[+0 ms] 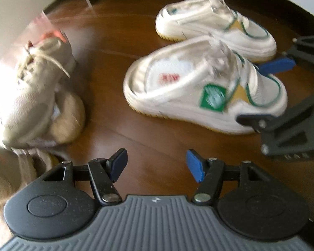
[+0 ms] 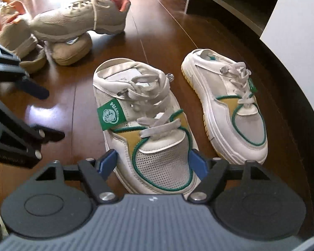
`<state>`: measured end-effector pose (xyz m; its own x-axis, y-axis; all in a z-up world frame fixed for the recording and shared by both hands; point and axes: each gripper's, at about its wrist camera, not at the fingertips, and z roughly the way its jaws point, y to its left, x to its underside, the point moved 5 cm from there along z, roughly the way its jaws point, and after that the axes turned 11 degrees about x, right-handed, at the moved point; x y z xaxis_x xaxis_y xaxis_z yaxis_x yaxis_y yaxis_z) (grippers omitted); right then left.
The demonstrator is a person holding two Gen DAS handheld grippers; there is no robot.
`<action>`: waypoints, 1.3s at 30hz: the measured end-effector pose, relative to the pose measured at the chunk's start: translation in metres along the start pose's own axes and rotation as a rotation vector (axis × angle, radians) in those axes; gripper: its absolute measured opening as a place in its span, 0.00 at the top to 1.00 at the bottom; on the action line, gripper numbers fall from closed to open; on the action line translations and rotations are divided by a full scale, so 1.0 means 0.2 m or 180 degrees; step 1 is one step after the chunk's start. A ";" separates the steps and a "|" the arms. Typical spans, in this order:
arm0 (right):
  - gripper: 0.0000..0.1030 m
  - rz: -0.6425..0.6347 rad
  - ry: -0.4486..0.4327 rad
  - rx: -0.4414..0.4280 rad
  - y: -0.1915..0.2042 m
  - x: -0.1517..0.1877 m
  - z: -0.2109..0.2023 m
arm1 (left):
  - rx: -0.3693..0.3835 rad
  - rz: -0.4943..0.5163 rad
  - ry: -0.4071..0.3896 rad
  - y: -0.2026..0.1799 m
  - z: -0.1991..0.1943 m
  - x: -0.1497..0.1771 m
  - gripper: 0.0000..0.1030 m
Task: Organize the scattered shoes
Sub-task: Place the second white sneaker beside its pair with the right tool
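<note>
two white backless sneakers with green trim and tan patches sit side by side on the dark wooden floor [image 2: 77, 96], upright and apart from each other, heels pointing the same way. taking the nearer white sneaker [image 2: 144, 129] as the mark: its mate, the second white sneaker [image 2: 226, 108], lies just beside it on the side toward a white cabinet [image 2: 293, 21], with a strip of bare floor between them. on the opposite side, well apart, a heap of beige shoes [image 2: 69, 27] is piled up, one beige lace-up sneaker lying across the others, with orange lining showing at the collars. the right gripper [image 2: 155, 163] is lowered over the toe of the nearer white sneaker, its blue pads straddling the mesh toe box on either side; the jaws stand wide, and i cannot tell for certain that the pads press the shoe, so it reads as open around it. the left gripper [image 1: 156, 165] hangs over bare floor between that sneaker and the beige heap, jaws parted with nothing between them. the left view is somewhat blurred.
</note>
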<state>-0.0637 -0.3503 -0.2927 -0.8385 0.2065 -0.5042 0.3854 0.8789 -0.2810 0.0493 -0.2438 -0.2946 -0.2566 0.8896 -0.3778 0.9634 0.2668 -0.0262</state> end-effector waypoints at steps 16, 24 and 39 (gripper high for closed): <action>0.36 -0.0137 0.0080 0.0087 -0.05 0.14 -0.02 | 0.0023 0.0630 0.0087 -0.03 0.20 -0.19 0.35; 0.39 0.0098 0.0095 0.0159 -0.11 0.08 0.02 | -0.0107 0.0753 0.0053 0.00 0.26 -0.33 0.35; 0.43 0.0268 0.0256 0.0314 -0.19 0.05 0.06 | -0.0247 0.0900 0.0042 -0.08 0.32 -0.43 0.35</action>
<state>-0.0817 -0.3863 -0.2967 -0.8283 0.3150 -0.4633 0.4883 0.8114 -0.3213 0.0611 -0.3488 -0.3202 0.0196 0.9373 -0.3479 0.9882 0.0348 0.1495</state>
